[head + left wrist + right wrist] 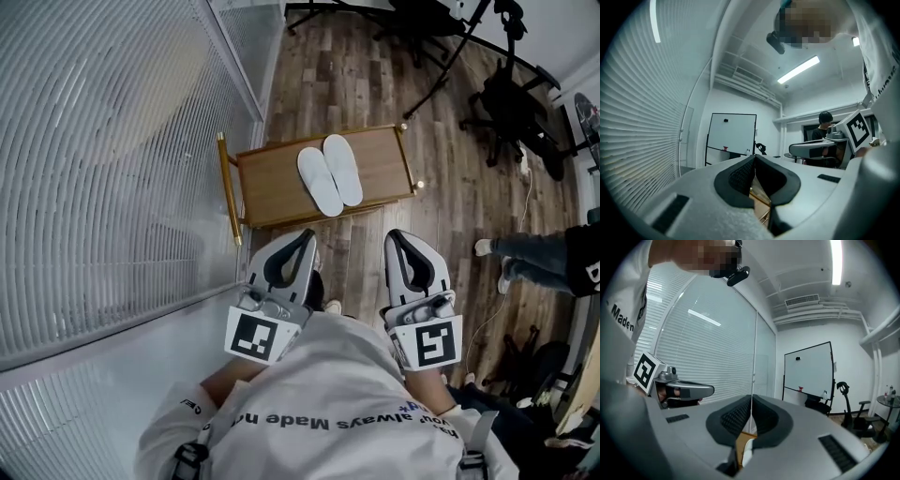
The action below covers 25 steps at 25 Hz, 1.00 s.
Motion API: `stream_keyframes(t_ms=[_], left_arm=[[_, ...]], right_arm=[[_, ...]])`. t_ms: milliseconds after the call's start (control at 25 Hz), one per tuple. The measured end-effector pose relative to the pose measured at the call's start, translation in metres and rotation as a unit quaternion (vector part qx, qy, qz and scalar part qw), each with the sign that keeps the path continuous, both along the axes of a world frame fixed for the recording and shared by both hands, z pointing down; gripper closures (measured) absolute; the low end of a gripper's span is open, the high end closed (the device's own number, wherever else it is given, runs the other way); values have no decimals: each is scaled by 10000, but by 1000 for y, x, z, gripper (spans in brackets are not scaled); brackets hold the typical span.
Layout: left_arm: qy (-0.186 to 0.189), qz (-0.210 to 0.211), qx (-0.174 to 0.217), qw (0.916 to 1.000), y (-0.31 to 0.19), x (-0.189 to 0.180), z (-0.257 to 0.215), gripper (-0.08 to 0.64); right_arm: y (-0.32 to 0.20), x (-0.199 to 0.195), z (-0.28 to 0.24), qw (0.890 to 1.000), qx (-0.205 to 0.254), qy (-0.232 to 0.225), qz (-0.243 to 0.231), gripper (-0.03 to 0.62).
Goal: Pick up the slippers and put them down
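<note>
1. Risk: both tools are shut with nothing between the jaws. The left tool (309,234) shows its tips meeting in the left gripper view (754,157), and the right tool (395,234) shows the same in the right gripper view (751,397). If they reach the slippers (330,174) like this, they will likely shove them instead of gripping, so they need to open first.
2. Risk: the two slippers lie side by side, touching along their length. Pinching one will probably drag or flip the other, maybe off the table (272,192) edge.
3. Risk: the slippers are flat and thin on the wood, so a low jaw could scrape the table top or catch only the upper strap, giving a weak hold.
4. Risk: the table looks like a small cart with a rail handle (228,192). A hard push may shift it; I can't tell if it has wheels.
5. Risk: the glass wall with blinds (112,169) is just beside the left tool, so a wide swing could knock it.
6. Position: the slippers are on the table, toes pointing away, ahead of both tools and roughly between their lines. They are apart from the tips, with no contact, and nearer the table's front edge.
7. A white sliver (743,456) shows low through the right jaws, likely a slipper.
</note>
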<state>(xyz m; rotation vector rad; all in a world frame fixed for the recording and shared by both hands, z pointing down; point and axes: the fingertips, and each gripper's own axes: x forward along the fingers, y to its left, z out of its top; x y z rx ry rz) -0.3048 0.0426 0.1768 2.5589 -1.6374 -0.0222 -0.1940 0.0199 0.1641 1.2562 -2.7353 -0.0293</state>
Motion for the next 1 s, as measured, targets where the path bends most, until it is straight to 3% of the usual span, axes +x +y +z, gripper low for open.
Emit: stream_keyframes(t_ms=[400, 600, 880, 1000], left_arm=[[-13, 149, -68, 9999, -78, -59, -7, 546], [-57, 277, -98, 9996, -101, -58, -3, 546], [-20, 148, -252, 9996, -125, -50, -2, 546], [-61, 106, -297, 9995, -132, -51, 9, 548]], right_arm=[[-83, -69, -19, 9999, 117, -3, 46, 575], [-103, -71, -14, 9999, 91, 48, 72, 575], [-129, -65, -16, 10000, -16, 9, -73, 575], [-134, -63, 2, 9995, -262, 79, -138, 574]])
